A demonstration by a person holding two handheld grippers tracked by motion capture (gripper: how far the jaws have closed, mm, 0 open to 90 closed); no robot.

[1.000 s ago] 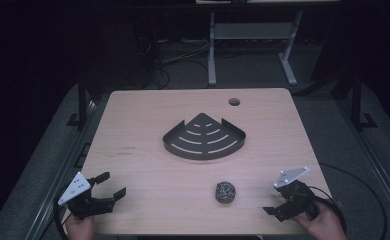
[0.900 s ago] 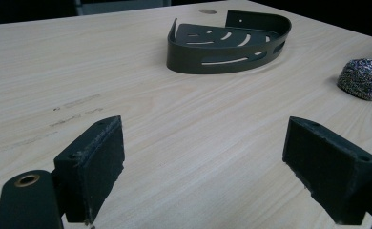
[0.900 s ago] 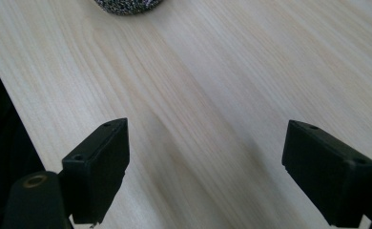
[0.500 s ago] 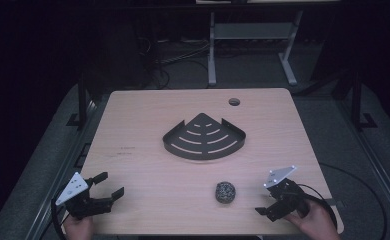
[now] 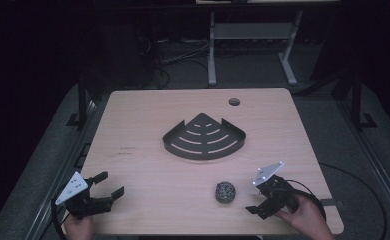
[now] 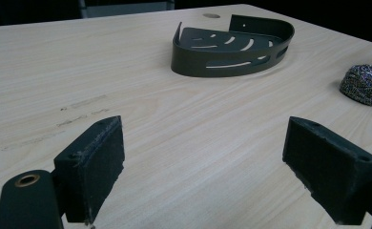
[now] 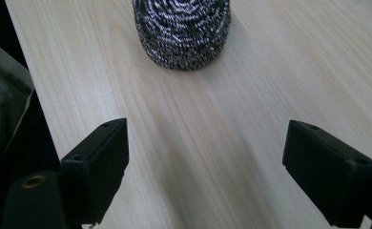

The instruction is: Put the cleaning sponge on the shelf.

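Observation:
A round steel-wool scourer [image 5: 225,192] lies on the wooden table [image 5: 148,130] near the front, right of centre; it also shows in the left gripper view [image 6: 366,85] and the right gripper view [image 7: 181,29]. My right gripper [image 5: 257,199] is open just to the right of the scourer, jaws pointing at it, a short gap apart [image 7: 205,167]. A dark quarter-round slotted shelf basket [image 5: 204,137] sits at the table's middle [image 6: 232,45]. My left gripper [image 5: 109,185] stands open at the front left corner with nothing between its jaws [image 6: 203,169].
A round cable hole [image 5: 234,102] is in the table's far right part. The table's front edge runs close by both hands. Dark floor, cables and a white desk frame [image 5: 248,45] lie beyond the far edge.
My right gripper has moved left along the front edge toward the scourer and turned to face it. The left gripper has stayed nearly still.

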